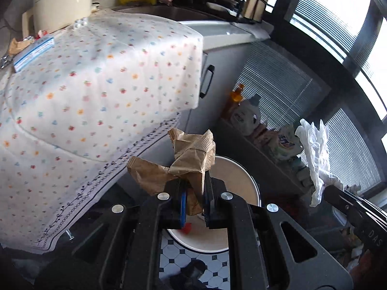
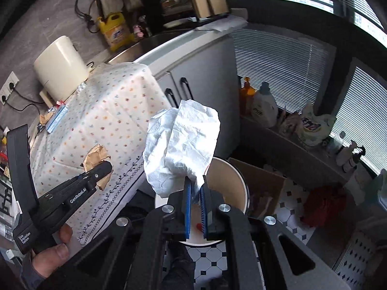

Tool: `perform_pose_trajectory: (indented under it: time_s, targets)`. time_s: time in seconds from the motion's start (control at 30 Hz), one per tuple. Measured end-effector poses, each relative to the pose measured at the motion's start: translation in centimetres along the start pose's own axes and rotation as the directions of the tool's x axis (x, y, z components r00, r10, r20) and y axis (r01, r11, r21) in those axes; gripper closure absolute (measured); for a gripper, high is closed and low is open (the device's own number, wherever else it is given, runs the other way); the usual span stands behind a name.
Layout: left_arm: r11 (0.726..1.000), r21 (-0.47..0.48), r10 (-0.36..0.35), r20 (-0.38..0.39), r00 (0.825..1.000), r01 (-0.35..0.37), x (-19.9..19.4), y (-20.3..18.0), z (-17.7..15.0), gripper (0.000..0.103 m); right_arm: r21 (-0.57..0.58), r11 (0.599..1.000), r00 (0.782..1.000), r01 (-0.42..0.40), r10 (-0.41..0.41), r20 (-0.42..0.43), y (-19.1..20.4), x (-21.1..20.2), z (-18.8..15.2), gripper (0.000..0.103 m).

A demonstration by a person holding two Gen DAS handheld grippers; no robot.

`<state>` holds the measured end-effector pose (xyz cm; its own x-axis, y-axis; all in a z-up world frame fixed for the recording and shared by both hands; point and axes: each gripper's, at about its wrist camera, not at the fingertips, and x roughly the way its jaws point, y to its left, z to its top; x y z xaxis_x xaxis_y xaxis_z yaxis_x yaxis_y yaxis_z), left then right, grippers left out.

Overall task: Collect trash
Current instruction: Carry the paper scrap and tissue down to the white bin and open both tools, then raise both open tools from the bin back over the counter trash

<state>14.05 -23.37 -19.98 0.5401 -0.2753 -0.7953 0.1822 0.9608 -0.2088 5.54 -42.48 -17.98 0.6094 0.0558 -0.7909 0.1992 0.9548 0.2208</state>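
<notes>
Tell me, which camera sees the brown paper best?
The left wrist view. There the brown paper sits close and central, pinched in the left gripper, with its creases clear. The right wrist view shows only a small bit of it off to the side, partly behind that gripper.
</notes>
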Motion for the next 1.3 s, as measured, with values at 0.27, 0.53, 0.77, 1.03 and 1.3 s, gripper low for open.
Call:
perform_pose_trajectory:
  time_s: [0.27, 0.53, 0.77, 1.03, 1.3]
  targets:
    - [0.993, 0.054, -0.104, -0.101, 0.989, 0.109, 3.8, -3.4, -0.9, 0.087, 0.059, 0.997, 0.998, 0.053, -0.051, -0.027, -3.0, 0.7, -1.3, 0.095]
    - [0.992, 0.028, -0.122, -0.104, 0.987, 0.125, 4.2, -2.6, -1.5, 0.045, 0.048, 0.997, 0.997, 0.054, -0.051, -0.056, -2.5, 1.5, -1.7, 0.095]
    - [0.998, -0.034, -0.055, -0.051, 0.997, 0.053, 1.9, 1.4, -0.8, 0.039, 0.005, 1.000, 0.997, 0.023, -0.023, -0.077, -0.3, 2.3, -1.7, 0.095]
    - [0.996, -0.075, 0.039, 0.030, 0.999, -0.037, -1.7, 5.5, 0.5, 0.033, -0.070, 0.997, 0.999, -0.034, 0.031, -0.041, 3.9, 1.8, -0.7, 0.046]
    - [0.987, -0.131, 0.107, 0.106, 0.989, -0.093, -5.7, 9.2, 2.3, 0.030, -0.119, 0.987, 0.994, -0.104, 0.102, -0.027, 7.9, 1.1, 1.5, 0.047]
